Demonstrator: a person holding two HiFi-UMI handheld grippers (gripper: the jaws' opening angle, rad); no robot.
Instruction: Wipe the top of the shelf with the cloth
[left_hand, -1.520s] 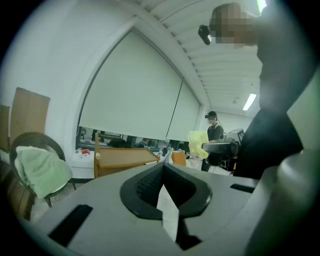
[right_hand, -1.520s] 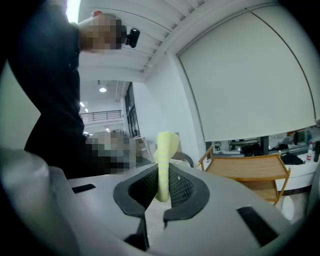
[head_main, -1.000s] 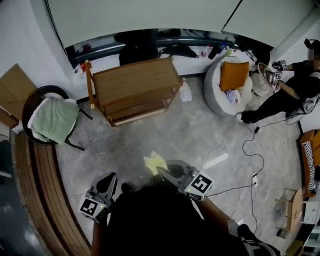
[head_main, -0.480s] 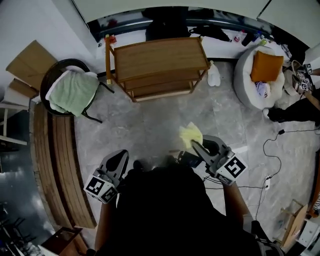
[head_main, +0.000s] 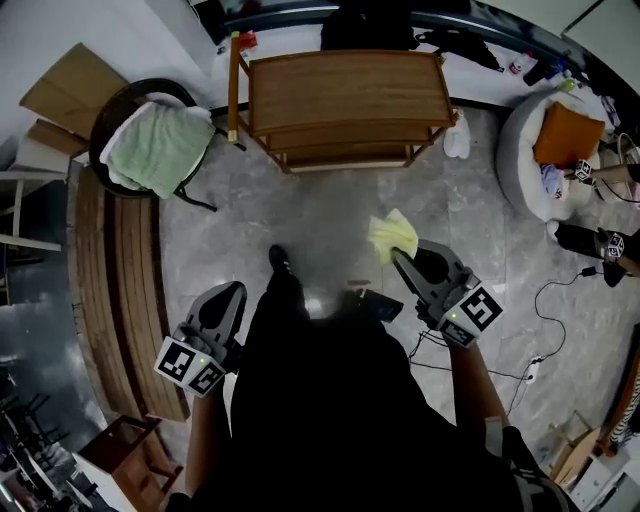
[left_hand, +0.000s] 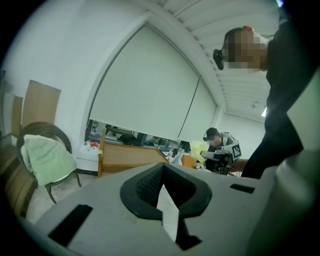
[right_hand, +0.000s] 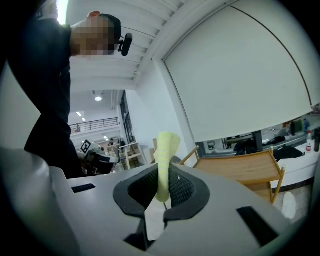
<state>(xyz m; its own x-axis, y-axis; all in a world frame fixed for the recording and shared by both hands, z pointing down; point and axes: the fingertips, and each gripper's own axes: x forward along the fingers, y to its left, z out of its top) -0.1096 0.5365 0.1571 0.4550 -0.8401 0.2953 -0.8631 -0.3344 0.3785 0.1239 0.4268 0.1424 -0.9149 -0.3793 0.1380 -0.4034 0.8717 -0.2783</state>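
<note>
The wooden shelf (head_main: 345, 90) stands by the far wall, its flat top bare; it also shows in the left gripper view (left_hand: 127, 155) and the right gripper view (right_hand: 240, 167). My right gripper (head_main: 402, 258) is shut on a yellow cloth (head_main: 393, 235), held over the floor well short of the shelf. The cloth (right_hand: 164, 155) sticks up between the pads. My left gripper (head_main: 224, 300) hangs at my left side, shut, with nothing between its jaws (left_hand: 162, 187).
A round chair with a green towel (head_main: 155, 145) stands left of the shelf. A curved slatted bench (head_main: 110, 290) runs along the left. A grey beanbag with an orange cushion (head_main: 555, 140), a white bottle (head_main: 457, 135), floor cables (head_main: 560, 290) and another person (head_main: 600, 240) are on the right.
I have walked toward the shelf, which now sits nearer and more centred. The right gripper still holds the cloth and has risen forward. The left gripper stays low.
</note>
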